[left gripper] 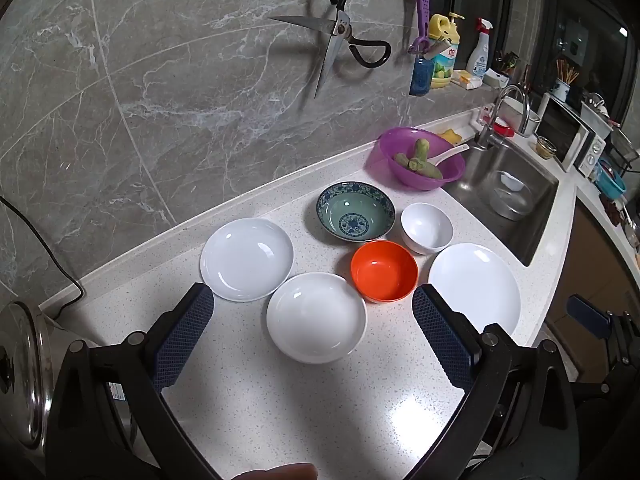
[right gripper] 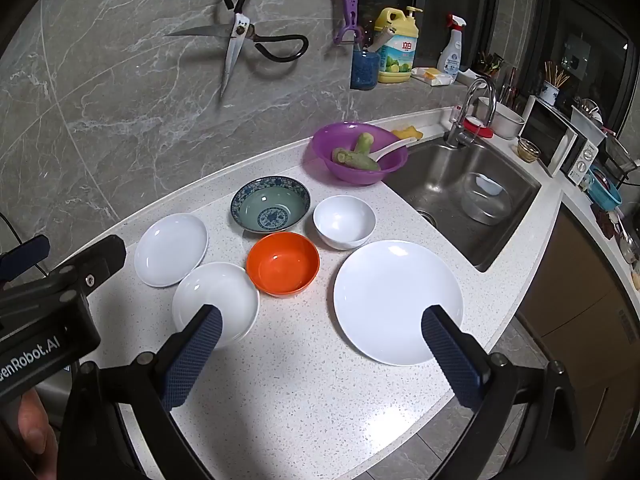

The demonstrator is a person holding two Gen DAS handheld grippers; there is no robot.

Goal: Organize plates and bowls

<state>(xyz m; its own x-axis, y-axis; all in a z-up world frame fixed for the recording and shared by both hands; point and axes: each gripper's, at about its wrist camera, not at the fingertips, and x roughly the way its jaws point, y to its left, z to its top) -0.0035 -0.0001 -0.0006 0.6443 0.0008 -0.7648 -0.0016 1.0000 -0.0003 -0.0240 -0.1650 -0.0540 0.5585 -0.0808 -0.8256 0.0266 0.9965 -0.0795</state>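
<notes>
Left gripper (left gripper: 313, 304): we see jaws spread wide, holding nothing, above the near small white plate (left gripper: 316, 317).
Right gripper (right gripper: 322, 318): likewise wide and empty, over the speckled counter (right gripper: 300, 392).
Large white plate (right gripper: 398, 300): beside the sink (right gripper: 460, 196).
Bowls: orange bowl (right gripper: 282, 263), white bowl (right gripper: 344, 221), blue-patterned bowl (right gripper: 270, 203), clustered mid-counter.
Far small plate (right gripper: 171, 249): left of them.

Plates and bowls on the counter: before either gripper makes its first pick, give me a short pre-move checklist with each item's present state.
1. Left gripper open and empty: ok.
2. Right gripper open and empty: ok.
3. Three white plates unstacked: large plate, near small plate, far small plate: ok.
4. Orange bowl, white bowl and blue patterned bowl upright and empty: ok.
5. Large plate clear of the counter edge: not ok, it lies close to it.
6. Bare countertop for stacking: ok.
</notes>
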